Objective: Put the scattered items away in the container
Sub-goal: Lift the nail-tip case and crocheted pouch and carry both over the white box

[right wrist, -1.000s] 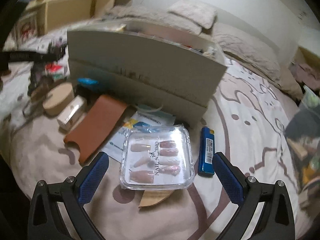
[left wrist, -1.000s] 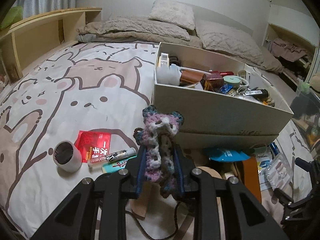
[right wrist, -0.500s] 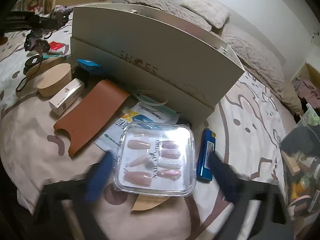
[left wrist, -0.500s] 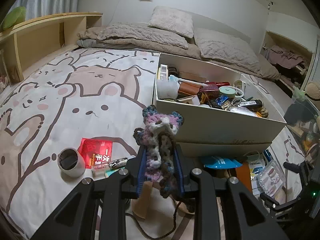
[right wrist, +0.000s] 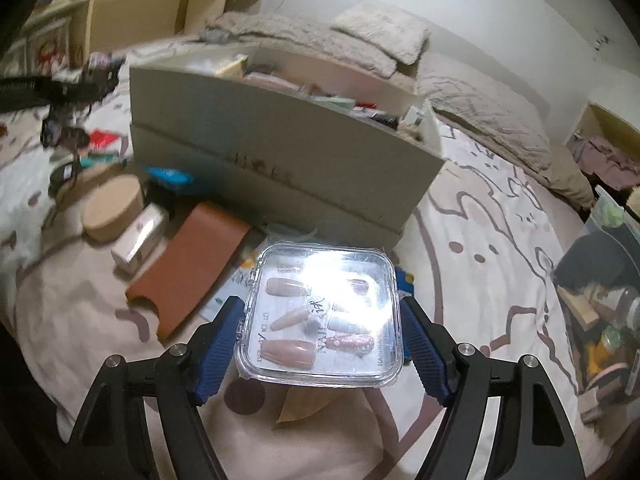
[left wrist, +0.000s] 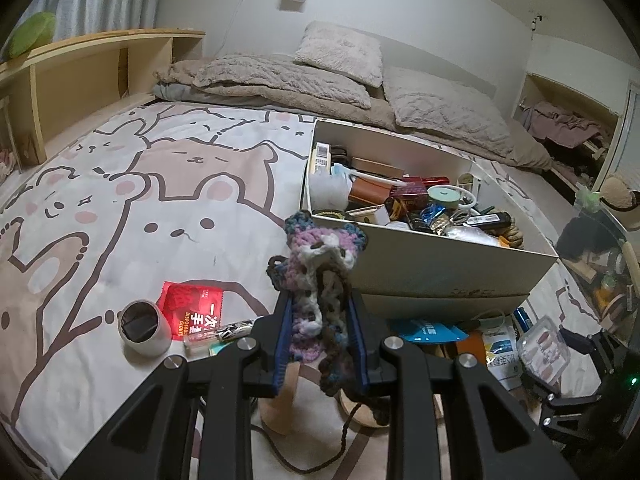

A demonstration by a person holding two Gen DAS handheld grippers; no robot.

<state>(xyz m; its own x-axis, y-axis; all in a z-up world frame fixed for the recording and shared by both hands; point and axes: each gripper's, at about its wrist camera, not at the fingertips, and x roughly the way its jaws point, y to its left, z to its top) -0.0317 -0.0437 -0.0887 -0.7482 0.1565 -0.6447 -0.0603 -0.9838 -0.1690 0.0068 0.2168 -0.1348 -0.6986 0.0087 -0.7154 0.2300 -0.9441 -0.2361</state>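
Support surface: a bed covered by a bear-print sheet (left wrist: 120,216). Resting directly on it: open white box (left wrist: 440,272), tape roll (left wrist: 141,326), red packet (left wrist: 192,308), round wooden box (right wrist: 112,212), brown leather sleeve (right wrist: 188,268).

A bed spread with a cartoon-bear sheet (left wrist: 120,208) fills the room, with a rumpled beige blanket (left wrist: 272,80) and two fluffy pillows (left wrist: 340,54) heaped against the plain white wall (left wrist: 420,8). A light wooden shelf unit (left wrist: 80,64) runs along one side beneath grey curtains (left wrist: 100,0). On the opposite side, an open alcove (left wrist: 568,128) holds piled clothes.
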